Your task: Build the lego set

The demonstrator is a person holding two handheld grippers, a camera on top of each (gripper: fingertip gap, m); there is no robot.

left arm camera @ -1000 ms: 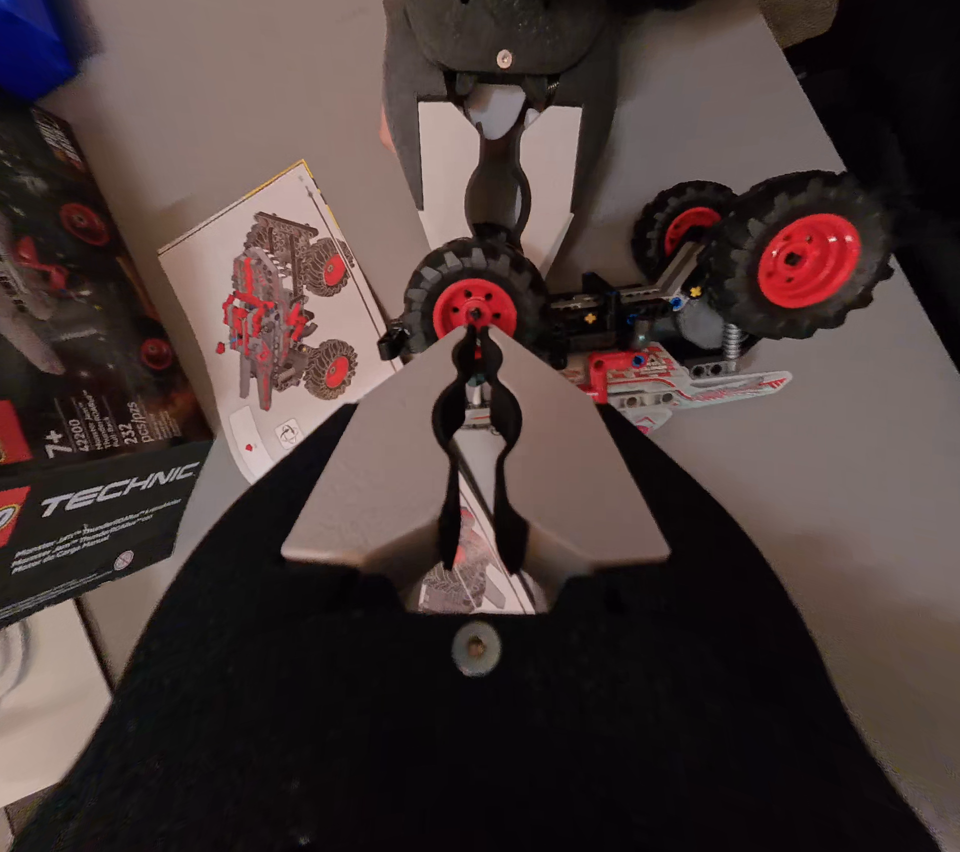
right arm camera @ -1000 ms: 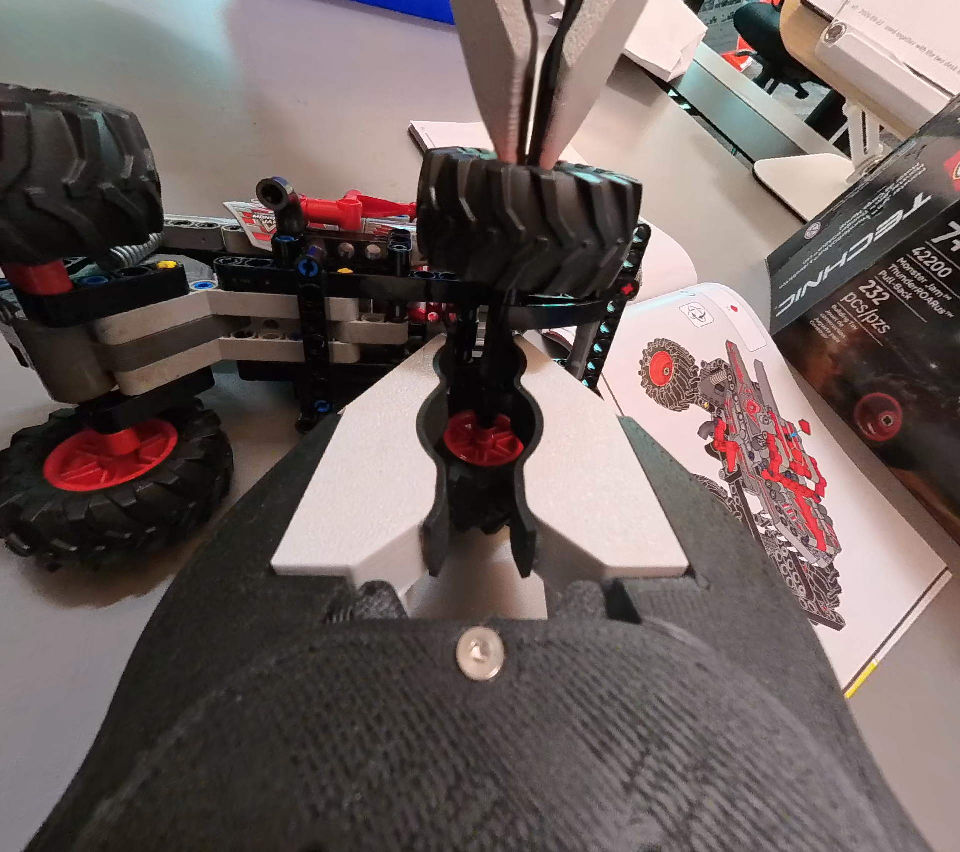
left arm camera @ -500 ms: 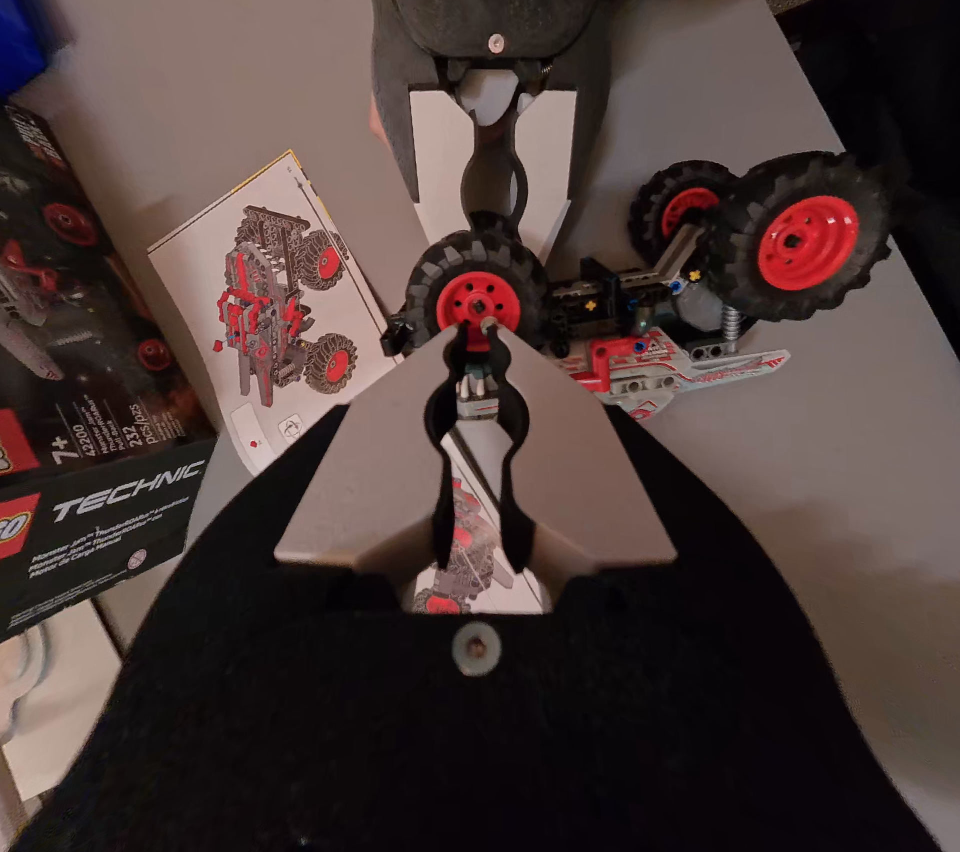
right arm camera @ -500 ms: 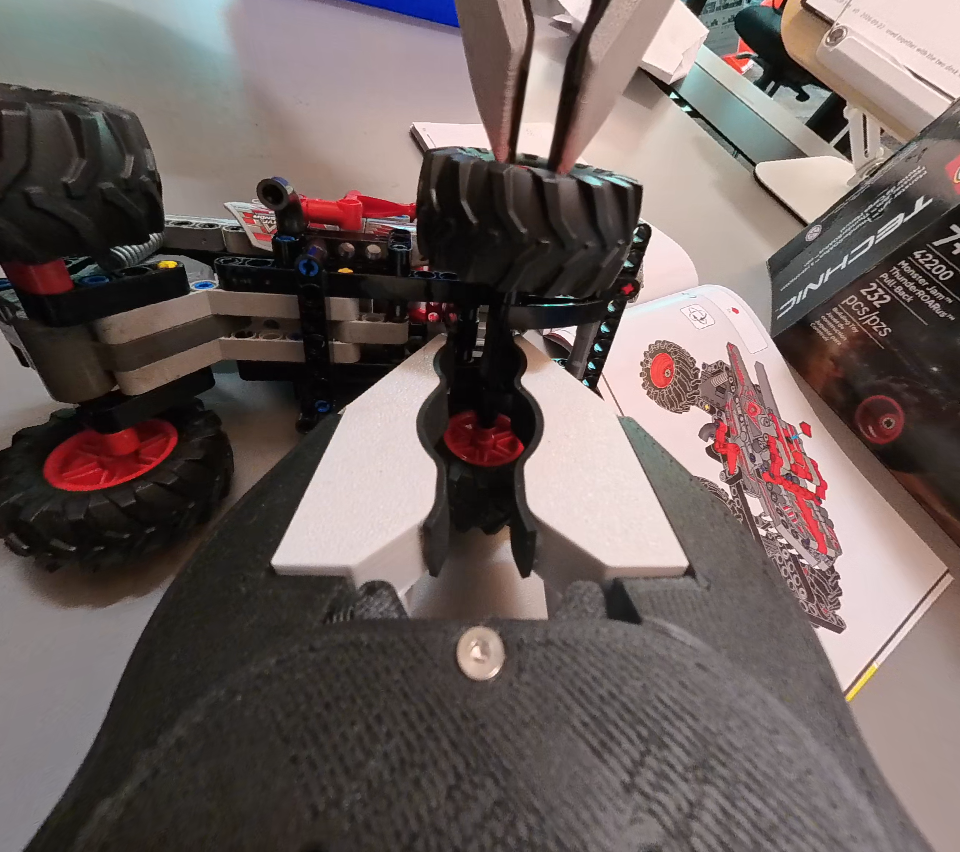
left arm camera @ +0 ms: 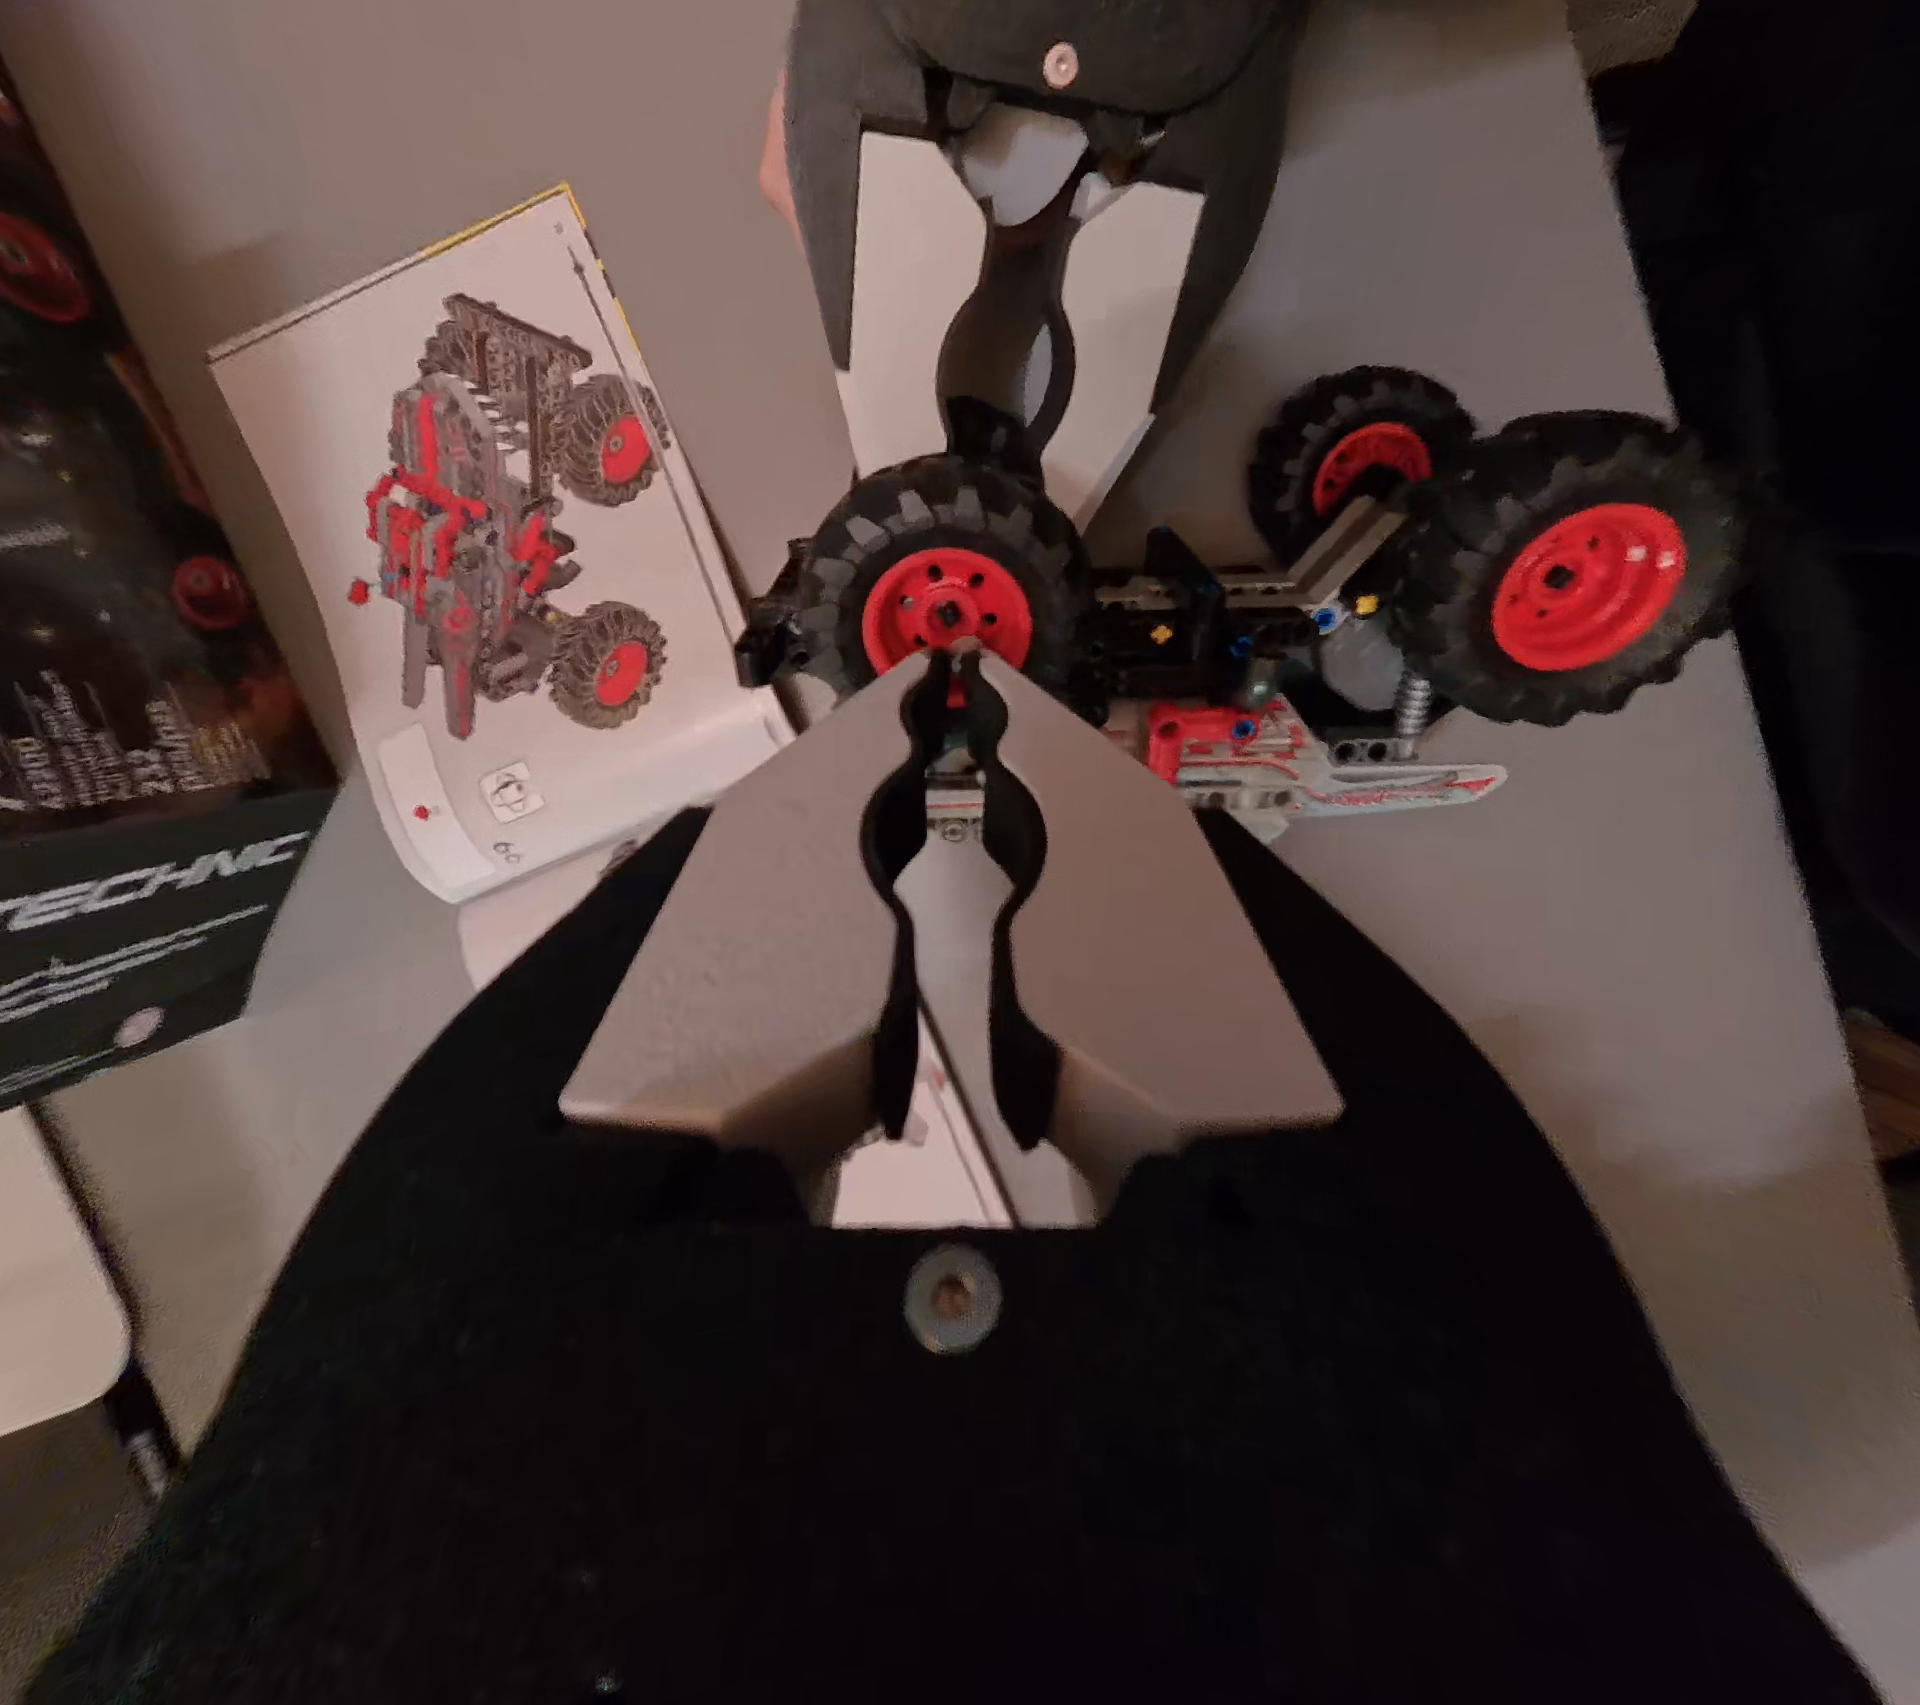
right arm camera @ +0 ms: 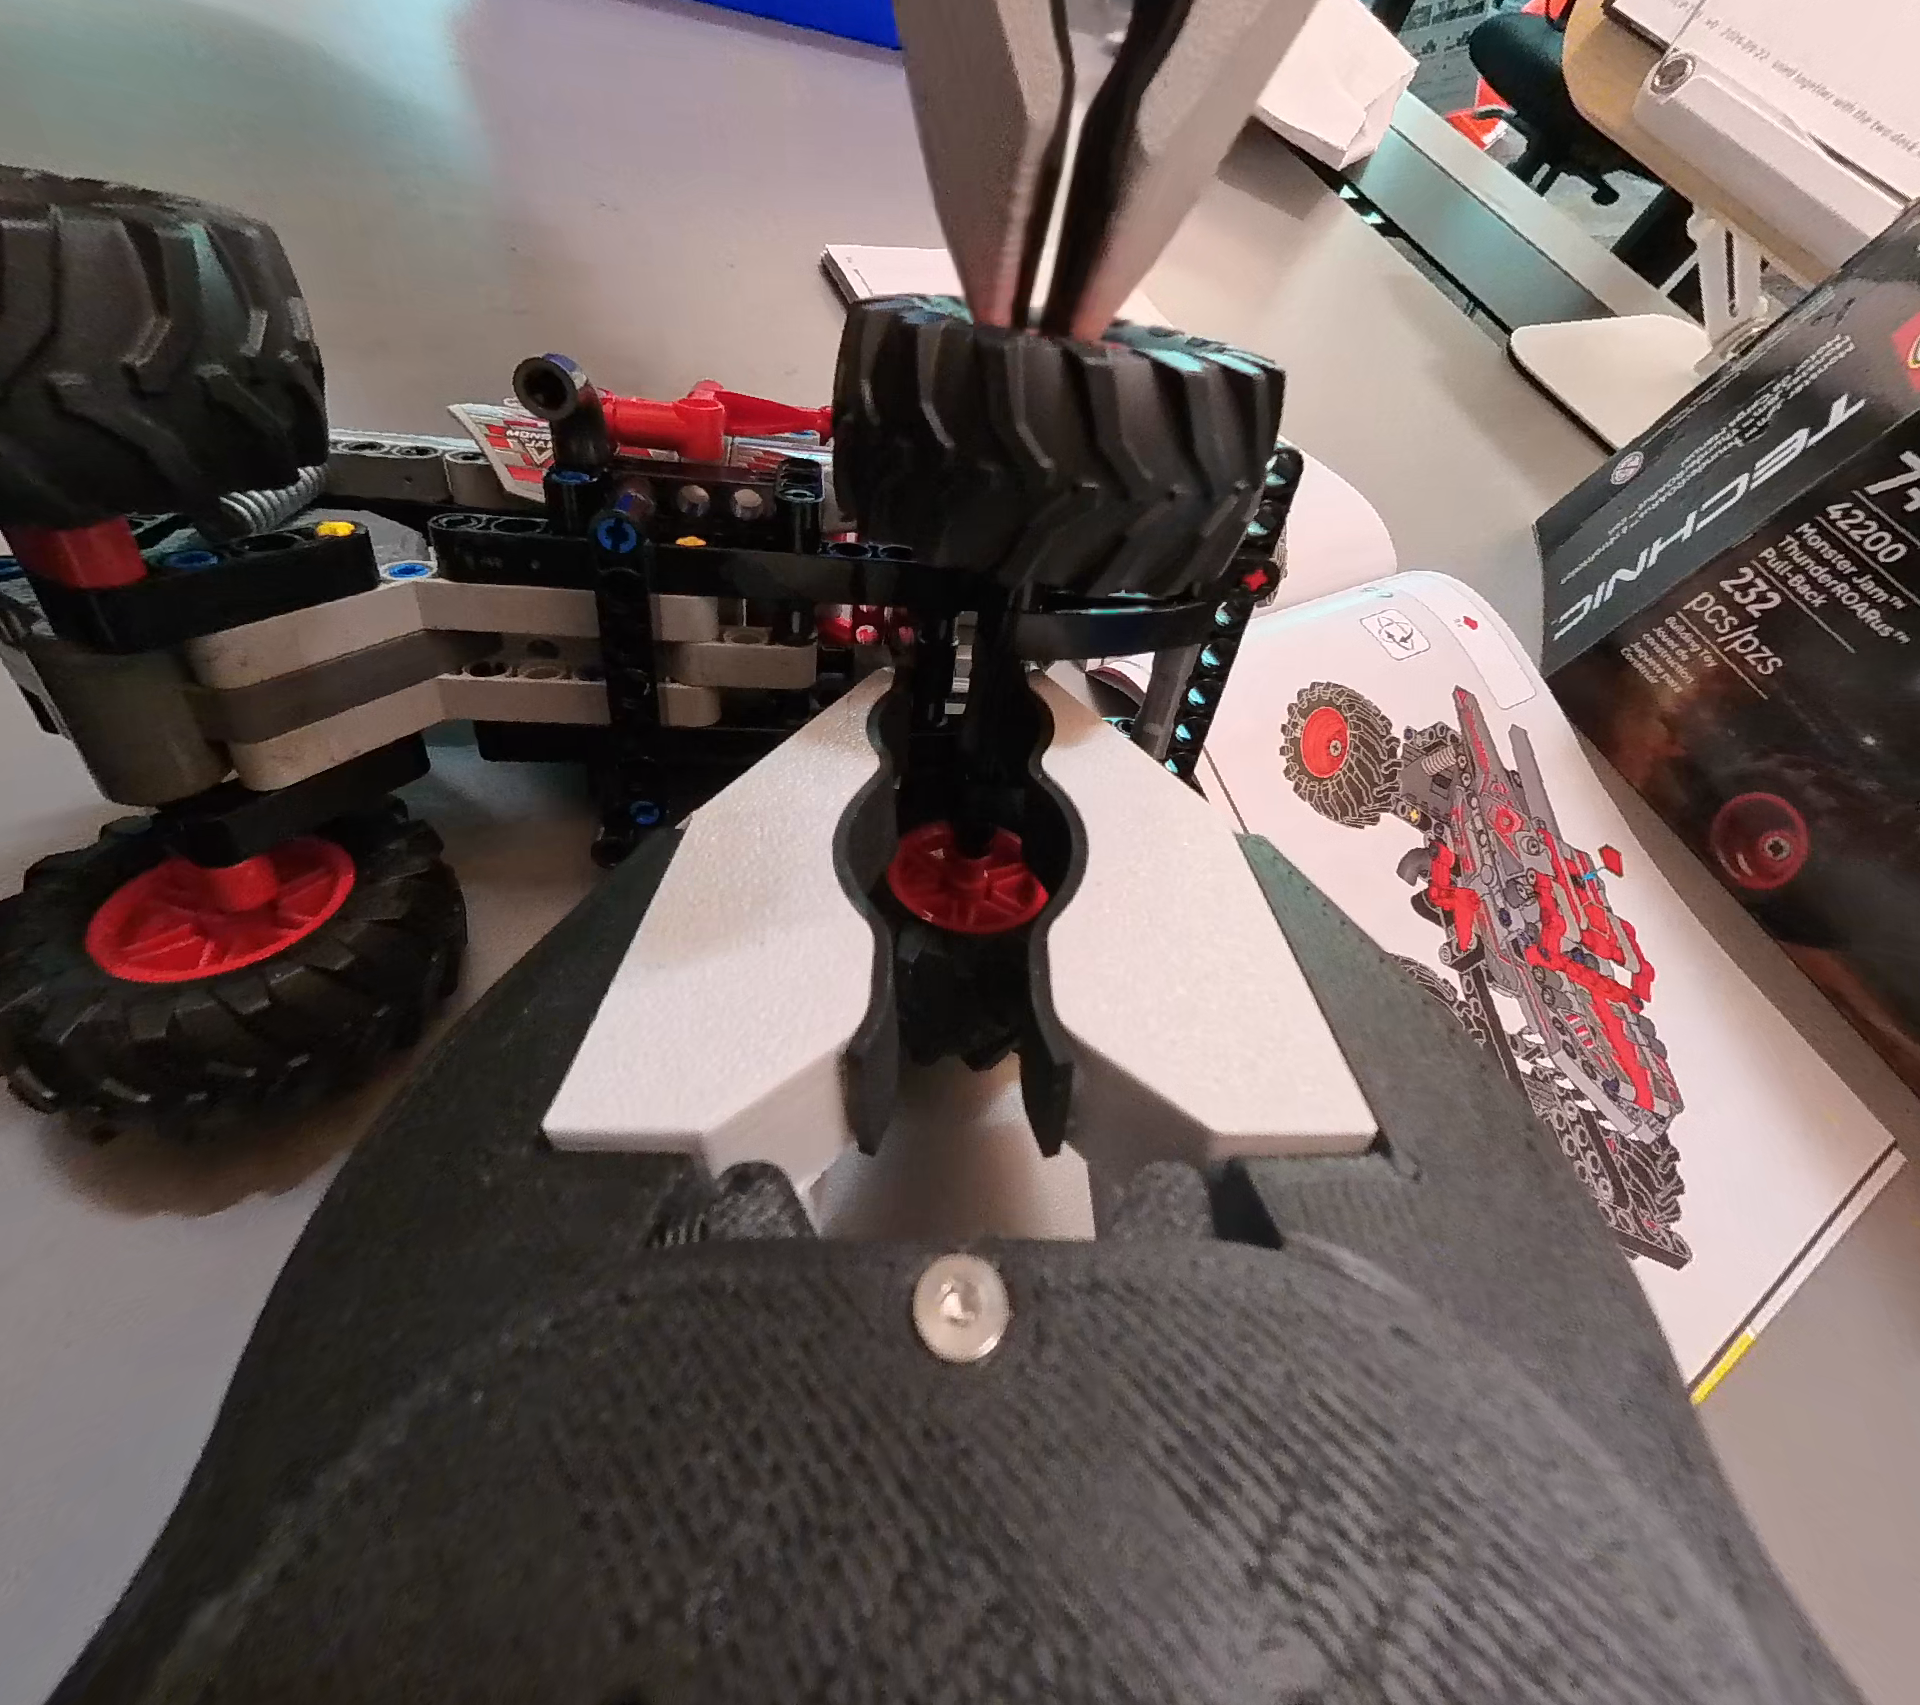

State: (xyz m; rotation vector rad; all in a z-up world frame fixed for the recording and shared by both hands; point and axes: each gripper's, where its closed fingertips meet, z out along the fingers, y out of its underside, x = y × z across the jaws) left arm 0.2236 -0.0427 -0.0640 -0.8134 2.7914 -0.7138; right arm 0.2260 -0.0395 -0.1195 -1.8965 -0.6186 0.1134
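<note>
Lego truck chassis (right arm camera: 540,616) lies on its side on the grey table, black and grey beams, red and white printed panel. Four black knobby tyres on red hubs; upper front wheel (left arm camera: 945,595) faces up, lower front wheel (right arm camera: 966,876) underneath.

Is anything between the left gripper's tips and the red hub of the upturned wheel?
Nothing visible: the left gripper sits right at the red hub of the upturned wheel, tips nearly closed, no part between them.

Set box (right arm camera: 1756,616) cut off at edge
</note>
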